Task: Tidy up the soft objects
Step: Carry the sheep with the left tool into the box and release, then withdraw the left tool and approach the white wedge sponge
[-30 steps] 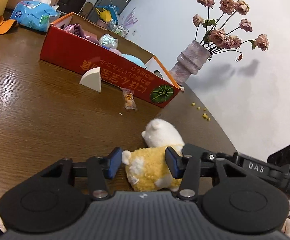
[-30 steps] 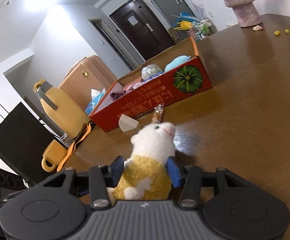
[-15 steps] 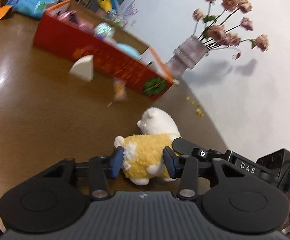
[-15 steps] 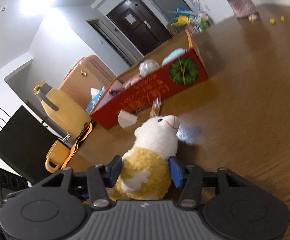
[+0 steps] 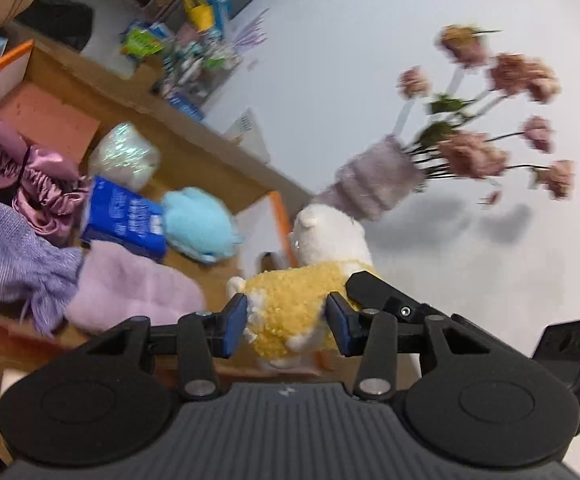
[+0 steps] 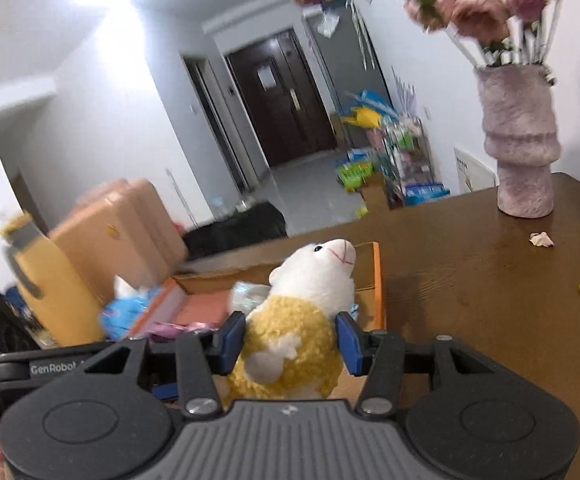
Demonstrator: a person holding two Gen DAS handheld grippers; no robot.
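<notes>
Right wrist: plush sheep (image 6: 290, 332) snout-up (long axis upright).

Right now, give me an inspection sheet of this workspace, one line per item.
Surface: brown wooden table, yellow crumbs near the vase.
Job's things: plush sheep, lifted at the cardboard box, which holds other soft items.
Clutter: pink vase with dried flowers.
Grippers: left gripper closing on the sheep; right gripper clamped on it too.
Cables: nothing seen.
Surroundings: white walls, dark door, orange suitcase.

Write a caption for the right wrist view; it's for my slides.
Right hand-held gripper carrying a plush sheep over the cardboard box.
</notes>
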